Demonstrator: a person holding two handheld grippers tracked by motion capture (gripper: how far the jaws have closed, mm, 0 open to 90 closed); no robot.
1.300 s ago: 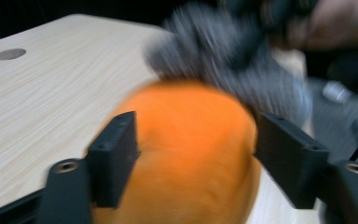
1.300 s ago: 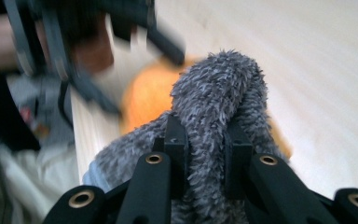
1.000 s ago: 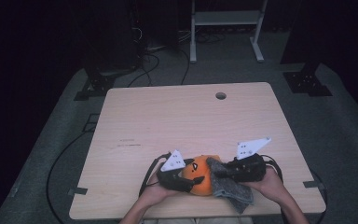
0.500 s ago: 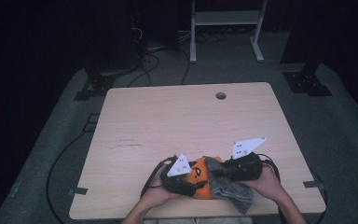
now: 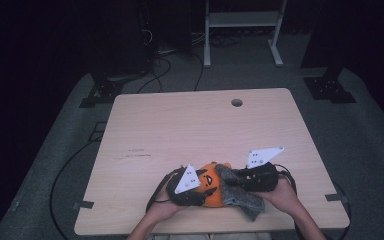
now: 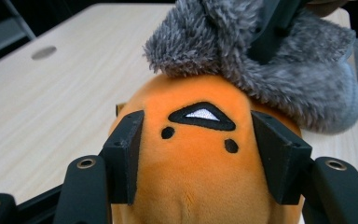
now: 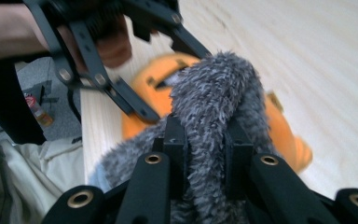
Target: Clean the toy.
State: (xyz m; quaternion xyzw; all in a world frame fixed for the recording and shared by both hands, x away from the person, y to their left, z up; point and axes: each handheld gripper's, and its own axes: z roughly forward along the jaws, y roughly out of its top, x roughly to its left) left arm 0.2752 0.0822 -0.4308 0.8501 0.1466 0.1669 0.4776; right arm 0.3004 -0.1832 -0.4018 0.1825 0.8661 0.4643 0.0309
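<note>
Your left gripper (image 6: pixel 196 140) lies low and level at the table's (image 5: pixel 180 130) near edge, its jaws just closed onto the orange plush toy's (image 6: pixel 191 163) sides. Your right gripper (image 7: pixel 204 140), right of the toy, pinches a fold of its grey furry piece (image 7: pixel 214 102) tight.

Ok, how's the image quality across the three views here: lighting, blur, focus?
High view: table evenly lit, the surroundings nearly black, the picture soft. Left gripper view: orange plush toy sharp, far tabletop softer. Right gripper view: the left gripper and the hand holding it are blurred, grey furry fabric fairly crisp.
</note>
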